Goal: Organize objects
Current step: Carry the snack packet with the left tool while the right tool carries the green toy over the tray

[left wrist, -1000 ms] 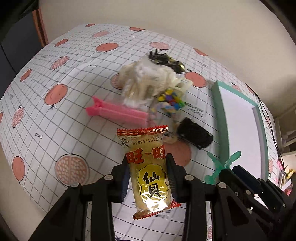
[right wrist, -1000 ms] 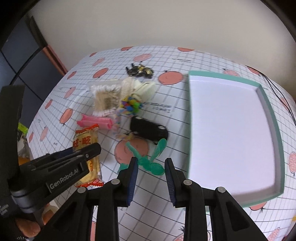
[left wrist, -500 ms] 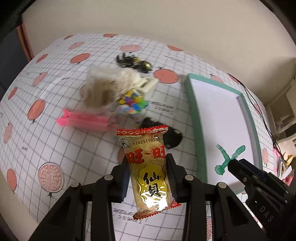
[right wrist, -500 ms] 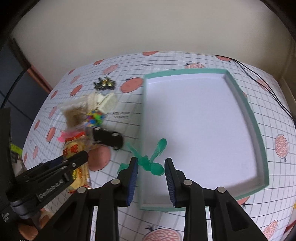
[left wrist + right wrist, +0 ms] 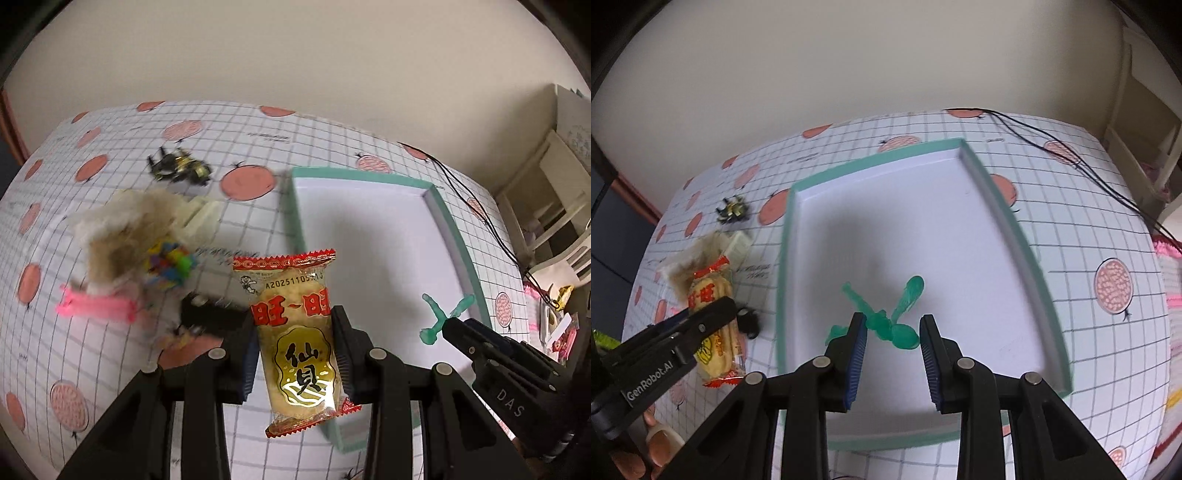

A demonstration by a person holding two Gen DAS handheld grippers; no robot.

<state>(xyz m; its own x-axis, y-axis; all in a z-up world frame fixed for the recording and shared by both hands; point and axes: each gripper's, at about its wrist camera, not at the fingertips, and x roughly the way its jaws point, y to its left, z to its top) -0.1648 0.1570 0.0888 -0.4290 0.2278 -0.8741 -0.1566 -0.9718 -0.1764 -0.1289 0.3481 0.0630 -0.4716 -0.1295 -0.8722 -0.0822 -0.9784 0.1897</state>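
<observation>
I take the teal-rimmed tray [image 5: 1027, 236] as my landmark, since both loads look headed for it. My right gripper [image 5: 893, 345] is already over the tray's white floor, toward its near edge. The green dragonfly toy [image 5: 886, 319] sits between its fingers, but the pads look spread wider than the toy. From this view I cannot tell whether they pinch it or it hangs from one pad. In the left wrist view the same toy [image 5: 443, 317] shows at the tip of that gripper, over the tray's near right part.

My left gripper [image 5: 295, 354] is clamped on the snack packet [image 5: 295, 332]. The packet's long axis runs straight ahead along the fingers, and its far end points up and away. It hangs just over the tray's near left rim [image 5: 295, 221], so the tray's open floor lies ahead and to the right of it.

That is the relation I would steer by: the right gripper is nearer the drop zone, while the left needs to carry rightward past the rim. The rest of the clutter, a pink clip [image 5: 96, 306] among it, lies on the tabletop [image 5: 332, 147] left of the tray.
</observation>
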